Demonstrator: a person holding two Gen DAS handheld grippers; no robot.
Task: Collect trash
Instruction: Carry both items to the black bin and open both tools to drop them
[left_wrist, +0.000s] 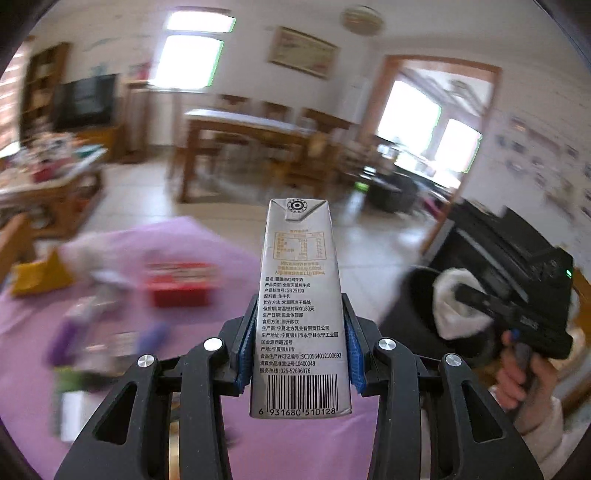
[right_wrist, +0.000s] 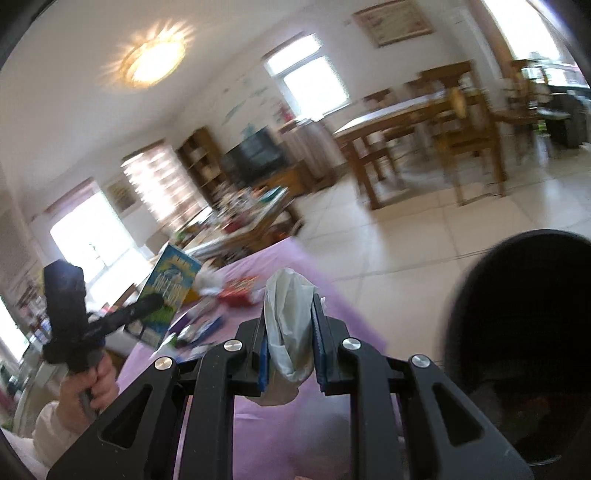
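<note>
The left hand-held gripper (left_wrist: 300, 343) is clamped on a tall silver milk carton with printed black text and a barcode (left_wrist: 300, 310); its blue-padded fingers (left_wrist: 352, 350) press both narrow sides of the carton, which stands upright and is raised clear of the worktop covered in a purple cloth (left_wrist: 306, 443). The right hand-held gripper (right_wrist: 288, 339) is clamped on a crumpled white plastic wrapper (right_wrist: 286, 328), which bulges above and below the blue pads. In the left wrist view the right unit appears at the right edge, carrying the white wrapper (left_wrist: 456, 304) over the round black trash bin (left_wrist: 413, 314), which stands beside the worktop. In the right wrist view the dark bin opening (right_wrist: 517, 317) lies just to the right of the gripper. Blurred items remain on the purple cloth, including a red rectangular box (left_wrist: 181, 284) and a yellow packet (left_wrist: 40, 273).
</note>
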